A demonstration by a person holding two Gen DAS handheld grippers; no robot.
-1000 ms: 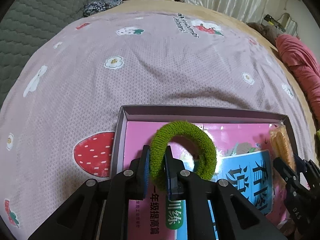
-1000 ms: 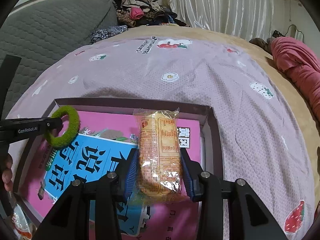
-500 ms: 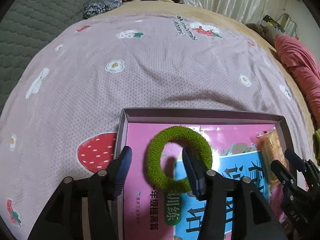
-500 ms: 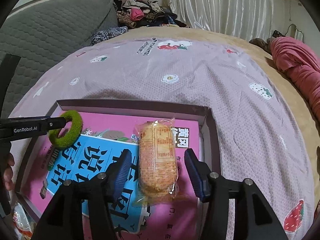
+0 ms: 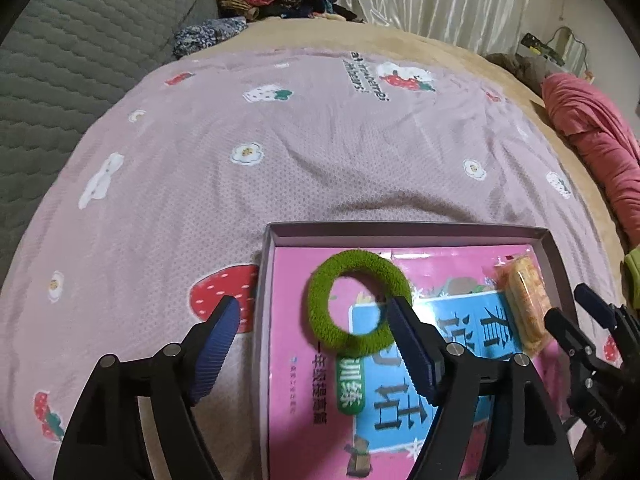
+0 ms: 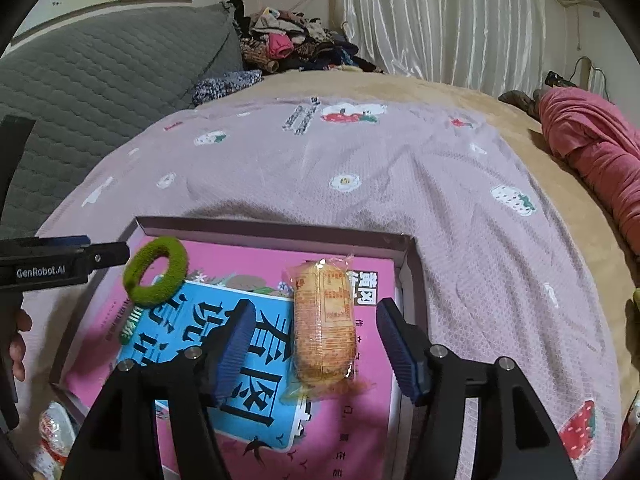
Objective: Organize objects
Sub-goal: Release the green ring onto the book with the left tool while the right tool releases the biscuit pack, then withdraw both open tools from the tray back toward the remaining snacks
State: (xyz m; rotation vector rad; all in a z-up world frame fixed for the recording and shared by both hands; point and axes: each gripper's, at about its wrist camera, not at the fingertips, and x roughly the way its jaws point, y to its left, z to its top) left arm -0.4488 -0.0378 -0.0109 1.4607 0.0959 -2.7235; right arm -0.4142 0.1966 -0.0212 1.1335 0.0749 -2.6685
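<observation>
Nearest, the left tongs (image 5: 312, 334) stand wide and are opening further, blue ribbed pads gripping nothing; the fuzzy green fabric ring (image 5: 359, 305) lies flat just ahead of them, its near arc between the two pads and close beside the right-hand one, no pad pressing it. Right tongs (image 6: 316, 344) likewise released and opening, with the clear-wrapped orange biscuit packet (image 6: 323, 324) lying loose between the pads, clear of both. Its long axis runs straight away from the tongs, along their pointing line, so a re-grip would close across its short width. Both items rest on the pink and blue printed workbook (image 6: 208, 336) that fills the shallow grey cardboard box (image 6: 272, 232): ring toward the box's left far corner, packet toward its right wall. Left hand is nearer the ring, right hand nearer the packet. Judgement: both placements look done; coming move is probably a straight withdrawal. Beyond the box, the mauve strawberry-print bedspread (image 5: 320, 140) is bare.
</observation>
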